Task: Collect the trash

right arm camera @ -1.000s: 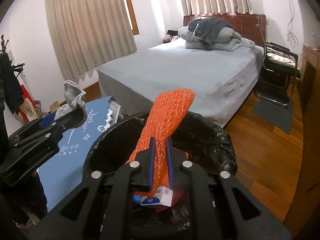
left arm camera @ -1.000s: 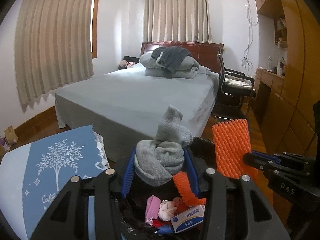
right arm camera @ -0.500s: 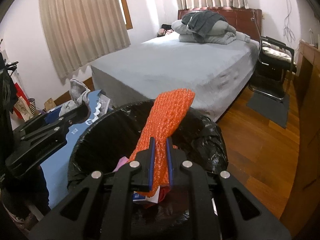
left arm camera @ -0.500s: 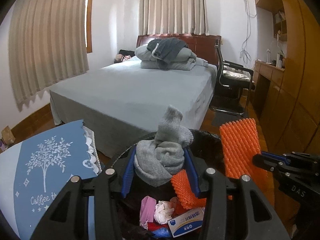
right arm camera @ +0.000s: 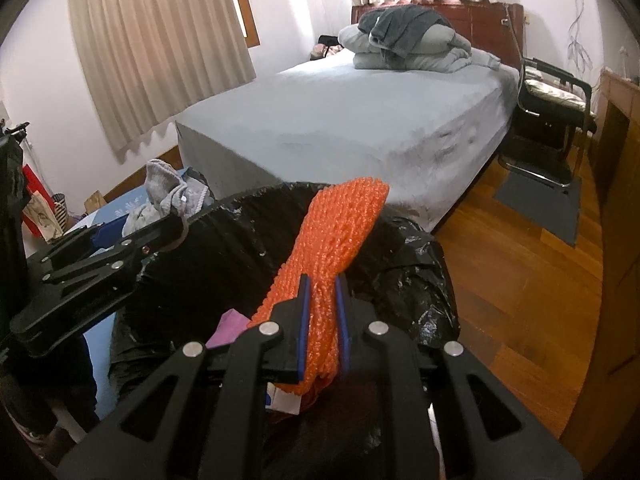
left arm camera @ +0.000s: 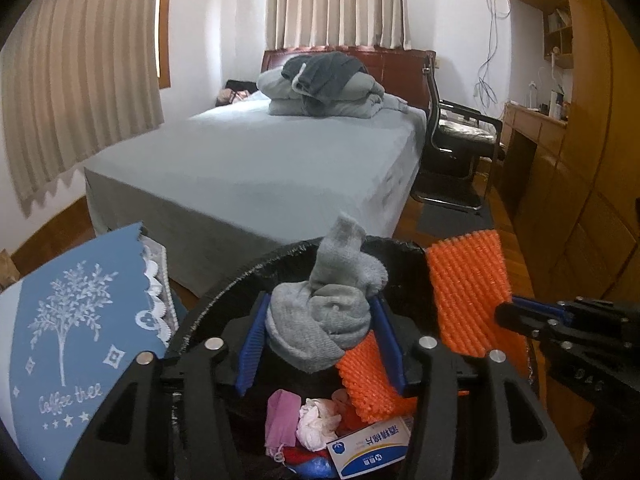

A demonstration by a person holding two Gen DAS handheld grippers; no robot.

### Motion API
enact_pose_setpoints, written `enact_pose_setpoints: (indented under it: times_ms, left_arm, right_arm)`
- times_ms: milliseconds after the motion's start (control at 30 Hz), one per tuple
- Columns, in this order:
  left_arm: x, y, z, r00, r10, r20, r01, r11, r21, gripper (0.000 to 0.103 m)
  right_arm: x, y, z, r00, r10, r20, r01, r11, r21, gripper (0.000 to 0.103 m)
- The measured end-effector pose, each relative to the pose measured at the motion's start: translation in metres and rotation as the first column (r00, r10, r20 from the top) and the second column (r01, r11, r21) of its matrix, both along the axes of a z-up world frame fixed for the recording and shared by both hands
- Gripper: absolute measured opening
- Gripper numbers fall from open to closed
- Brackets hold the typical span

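Observation:
My left gripper (left arm camera: 318, 344) is shut on a balled grey sock (left arm camera: 328, 304) and holds it over the open black trash bag (left arm camera: 240, 280). My right gripper (right arm camera: 322, 324) is shut on an orange foam net (right arm camera: 340, 232), also over the bag (right arm camera: 404, 248). The net shows at the right in the left wrist view (left arm camera: 468, 280). The left gripper with the sock (right arm camera: 160, 188) shows at the left in the right wrist view. Inside the bag lie a blue and white box (left arm camera: 368, 448), white tissue (left arm camera: 316, 424) and pink scraps (left arm camera: 280, 420).
A table with a blue tree-print cloth (left arm camera: 68, 328) stands left of the bag. A grey bed (left arm camera: 256, 160) fills the room behind it. A black chair (left arm camera: 456, 148) and wooden cabinets (left arm camera: 580, 184) stand at the right over wood floor (right arm camera: 520, 272).
Both grippers have moved forward and lower over the bag, each still holding its item. The bag's opening has come closer beneath them and the table has slid left.

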State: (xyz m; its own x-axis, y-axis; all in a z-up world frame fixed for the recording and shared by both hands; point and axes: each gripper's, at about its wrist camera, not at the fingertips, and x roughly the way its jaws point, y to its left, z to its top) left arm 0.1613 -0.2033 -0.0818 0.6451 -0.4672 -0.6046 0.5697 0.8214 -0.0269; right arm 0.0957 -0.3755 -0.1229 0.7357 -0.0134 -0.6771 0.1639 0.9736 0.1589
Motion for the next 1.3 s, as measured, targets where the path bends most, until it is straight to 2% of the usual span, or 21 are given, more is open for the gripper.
enact_pose_setpoints:
  times_ms: [67,100,267,367,433,533,700,933,1300]
  left_arm:
    - [0.004,0.001,-0.002,1.000,0.002,-0.010,-0.002,1.000,0.001,0.060]
    - [0.004,0.001,-0.003,1.000,0.004,-0.010,-0.004,1.000,-0.001,0.061]
    - [0.009,0.009,0.001,1.000,0.027,-0.009,-0.027,1.000,-0.011,0.068]
    - [0.009,0.019,0.005,0.999,0.054,0.000,-0.054,0.998,-0.013,0.076]
    - [0.008,0.025,0.008,0.998,0.069,0.006,-0.069,0.998,-0.015,0.082]
    - [0.004,0.036,0.014,0.996,0.087,0.022,-0.087,0.996,-0.016,0.089]
    - [-0.006,0.060,0.026,0.990,0.132,0.042,-0.131,0.991,-0.011,0.096]
    - [-0.028,0.095,0.044,0.981,0.186,0.057,-0.185,0.982,-0.026,0.097]
    - [-0.064,0.145,0.067,0.961,0.265,0.078,-0.263,0.964,-0.036,0.097]
  right_arm:
    - [0.005,0.000,-0.006,1.000,-0.007,-0.016,0.007,1.000,-0.004,0.026]
    - [0.008,-0.001,-0.009,1.000,-0.010,-0.025,0.010,1.000,-0.004,0.036]
    - [0.008,0.000,-0.017,0.999,-0.028,-0.035,0.028,1.000,-0.003,0.053]
    - [0.001,0.003,-0.013,0.999,-0.041,-0.020,0.041,0.999,-0.018,0.070]
    - [-0.002,0.005,-0.011,0.999,-0.049,-0.012,0.049,0.998,-0.026,0.086]
    - [-0.010,0.008,0.000,0.998,-0.054,0.008,0.055,0.998,-0.022,0.091]
    - [-0.022,0.015,0.020,0.998,-0.050,0.045,0.050,0.999,-0.008,0.094]
    - [-0.036,0.038,0.050,0.995,-0.032,0.093,0.031,0.999,0.007,0.097]
    - [-0.053,0.084,0.084,0.987,0.034,0.154,-0.029,0.999,-0.039,0.097]
